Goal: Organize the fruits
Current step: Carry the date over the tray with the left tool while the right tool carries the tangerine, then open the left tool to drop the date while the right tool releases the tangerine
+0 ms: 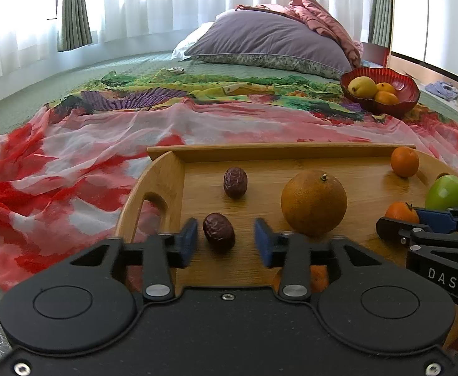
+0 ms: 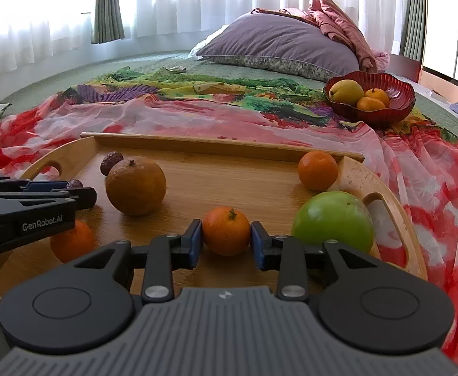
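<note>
- The left hand-held gripper (image 1: 226, 240), matte black with blue pads, stood spread around a wrinkled, dark red date (image 1: 218, 232), clear of both pads.
- The right hand-held gripper (image 2: 226, 240) bracketed a small glossy tangerine (image 2: 226, 231); I couldn't tell whether its pads pressed it.
- Both fruits sat on a smooth bamboo tray (image 2: 229, 185) atop the bed's gauzy red scarf (image 1: 56, 169).
</note>
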### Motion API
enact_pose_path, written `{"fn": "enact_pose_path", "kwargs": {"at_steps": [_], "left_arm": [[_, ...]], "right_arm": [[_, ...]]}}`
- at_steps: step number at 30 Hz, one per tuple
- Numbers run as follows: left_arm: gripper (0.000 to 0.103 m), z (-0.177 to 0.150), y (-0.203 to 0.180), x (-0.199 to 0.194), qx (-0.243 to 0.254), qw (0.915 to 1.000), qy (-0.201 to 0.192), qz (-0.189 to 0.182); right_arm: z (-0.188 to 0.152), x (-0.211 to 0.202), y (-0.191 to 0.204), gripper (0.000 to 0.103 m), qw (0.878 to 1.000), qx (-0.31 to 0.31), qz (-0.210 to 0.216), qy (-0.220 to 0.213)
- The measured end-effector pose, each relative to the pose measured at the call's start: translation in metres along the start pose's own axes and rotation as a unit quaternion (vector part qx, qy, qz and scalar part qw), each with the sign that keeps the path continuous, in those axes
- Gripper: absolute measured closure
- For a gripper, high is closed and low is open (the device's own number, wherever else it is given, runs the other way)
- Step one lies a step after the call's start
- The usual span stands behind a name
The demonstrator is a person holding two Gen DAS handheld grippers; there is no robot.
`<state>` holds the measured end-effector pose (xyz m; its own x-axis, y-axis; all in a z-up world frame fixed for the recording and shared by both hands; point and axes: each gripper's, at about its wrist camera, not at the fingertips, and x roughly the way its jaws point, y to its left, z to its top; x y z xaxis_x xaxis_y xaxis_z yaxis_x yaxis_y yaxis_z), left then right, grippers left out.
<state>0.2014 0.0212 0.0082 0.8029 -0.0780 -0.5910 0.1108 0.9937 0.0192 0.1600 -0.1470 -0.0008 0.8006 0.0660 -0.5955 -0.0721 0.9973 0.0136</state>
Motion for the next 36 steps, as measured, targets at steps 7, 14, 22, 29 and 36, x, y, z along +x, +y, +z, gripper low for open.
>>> {"fn": "enact_pose_path", "kwargs": {"at_steps": [7,14,22,29,36], "left_arm": [[0.033,0.000,0.001,-0.016,0.002,1.0000,-0.006,0.000],[0.015,0.006,0.005,-0.041,-0.009,0.9998,-0.016,0.002],[0.015,0.009,0.003,-0.073,0.004,0.9995,-0.031,0.005],[0.003,-0.001,-0.002,-0.103,0.005,0.9991,-0.042,-0.005],[0.003,-0.013,-0.008,-0.130,0.000,0.9987,-0.050,-0.011]], "right_arm": [[0.001,-0.012,0.004,0.050,1.000,-0.006,0.005,-0.015],[0.007,-0.036,0.008,0.036,0.998,-0.027,0.001,-0.052],[0.014,-0.065,0.005,0.018,0.995,-0.033,-0.004,-0.089],[0.014,-0.094,-0.002,0.009,0.992,-0.029,-0.011,-0.122],[0.004,-0.116,-0.008,0.002,0.990,-0.027,-0.008,-0.139]]}}
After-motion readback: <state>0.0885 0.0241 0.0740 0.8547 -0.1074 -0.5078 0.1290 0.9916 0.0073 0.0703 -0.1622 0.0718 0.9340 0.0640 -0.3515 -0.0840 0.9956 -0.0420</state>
